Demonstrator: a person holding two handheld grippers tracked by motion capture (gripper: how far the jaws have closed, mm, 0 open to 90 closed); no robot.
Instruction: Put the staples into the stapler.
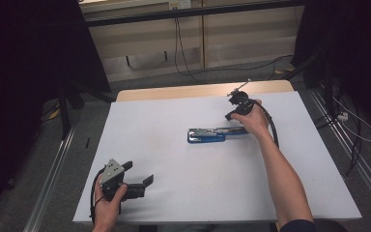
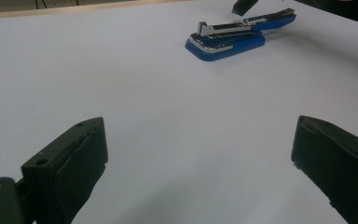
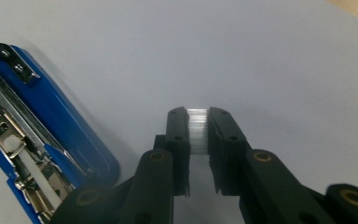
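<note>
Lying on the white table (image 1: 174,159), a blue stapler (image 1: 206,135) is resting flipped open near the middle, its chrome staple channel facing up and its blue top arm stretching out toward the person's right hand (image 1: 255,121). That hand is holding the right gripper (image 1: 233,115) just beside the far right end of the stapler, with its black cable looping past the wrist.

In the right gripper view, the right gripper (image 3: 197,126) is pinching a small silvery strip (image 3: 197,130), which looks like a stick of staples, though the blur makes this less than certain. The strip is sitting squarely between the two fingertips (image 3: 177,126), touching both inner faces, with its top edge level with the tips. The jaws are drawn nearly together around it. The stapler (image 3: 51,121) is lying just to the left of these fingers, close but apart from them, its open metal channel and white pusher showing.

The left gripper (image 1: 137,176) is being held in the person's left hand (image 1: 107,208), well apart from the stapler, near the table's front left corner. In the left gripper view its fingers (image 2: 70,163) are standing spread wide over bare table, gripping nothing, while the stapler (image 2: 228,39) is showing far ahead beyond them, with a dark tip of the other gripper (image 2: 242,5) hanging just above its far end.
</note>
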